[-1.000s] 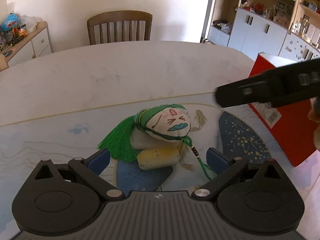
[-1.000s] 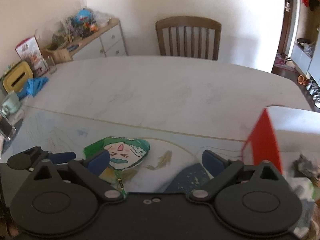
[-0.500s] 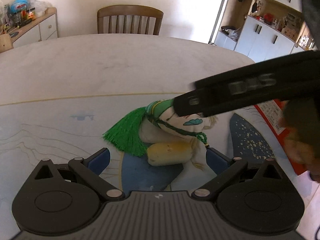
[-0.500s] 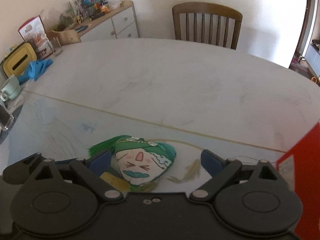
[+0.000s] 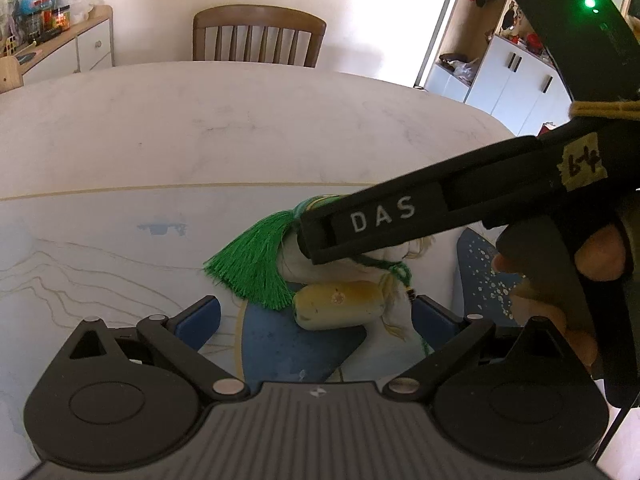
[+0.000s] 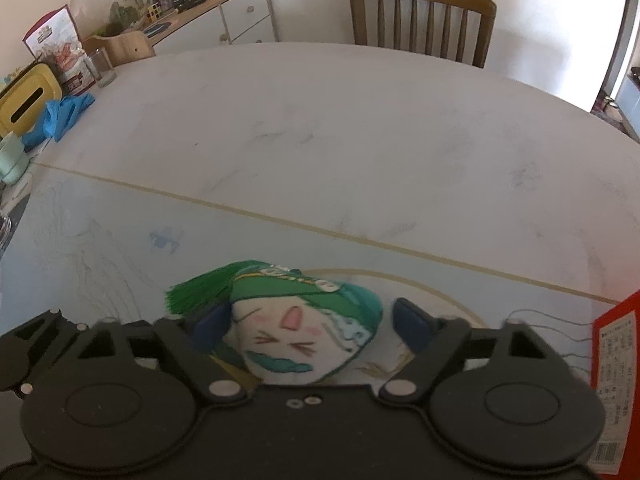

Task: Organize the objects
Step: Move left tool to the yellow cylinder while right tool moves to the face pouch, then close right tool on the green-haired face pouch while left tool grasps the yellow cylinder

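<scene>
The right gripper [image 6: 308,320] has dropped over the plush charm [image 6: 304,332] near the table's [image 6: 360,140] front edge, jaws just narrowing around it, pads not yet pressing. Left gripper [image 5: 316,316] hangs released nearby. A pickup seems imminent.

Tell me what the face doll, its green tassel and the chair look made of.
Face doll: soft stuffed cloth, matte, with a printed or stitched face; it bulges like a cushion.
Green tassel: fine glossy threads, probably silk or synthetic; separate strands fan out.
Chair: wood, brown with a smooth, likely varnished finish; slatted back.
</scene>
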Tool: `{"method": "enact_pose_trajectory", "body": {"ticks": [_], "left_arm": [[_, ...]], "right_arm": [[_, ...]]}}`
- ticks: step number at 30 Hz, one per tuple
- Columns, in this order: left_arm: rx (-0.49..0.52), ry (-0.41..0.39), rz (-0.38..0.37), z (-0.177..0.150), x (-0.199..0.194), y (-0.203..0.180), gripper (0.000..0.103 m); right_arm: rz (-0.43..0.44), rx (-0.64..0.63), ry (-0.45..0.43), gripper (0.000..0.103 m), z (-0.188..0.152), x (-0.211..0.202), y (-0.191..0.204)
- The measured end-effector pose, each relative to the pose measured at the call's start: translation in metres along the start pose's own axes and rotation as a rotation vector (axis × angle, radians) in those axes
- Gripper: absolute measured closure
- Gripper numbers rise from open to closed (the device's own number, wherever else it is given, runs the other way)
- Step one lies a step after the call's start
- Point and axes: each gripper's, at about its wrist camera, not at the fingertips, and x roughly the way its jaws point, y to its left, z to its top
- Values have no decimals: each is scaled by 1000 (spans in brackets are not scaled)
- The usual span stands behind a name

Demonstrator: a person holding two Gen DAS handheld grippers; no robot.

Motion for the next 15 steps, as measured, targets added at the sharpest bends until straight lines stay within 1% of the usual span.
{"method": "enact_pose_trajectory", "body": {"ticks": [3, 5, 7, 11, 13, 15], "left_arm": [[4, -5, -1, 1, -1, -2, 1], [5, -8, -5, 2, -1, -3, 1], [8, -9, -8, 4, -2, -4, 4], [16, -3, -11, 5, 0, -5, 4], [19, 0, -10, 6, 2, -6, 8], [31, 1, -4, 6, 4, -8, 9]], "right_arm": [[5, 0, -9, 28, 0, -2, -1], [-7, -8, -20, 30, 1, -5, -3], [-30, -15, -34, 31, 2, -8, -7], [-69, 6, -48, 31, 4, -14, -23], [-79, 27, -47, 31, 3, -17, -32], [-86, 39, -47, 31, 0, -20, -38]]}}
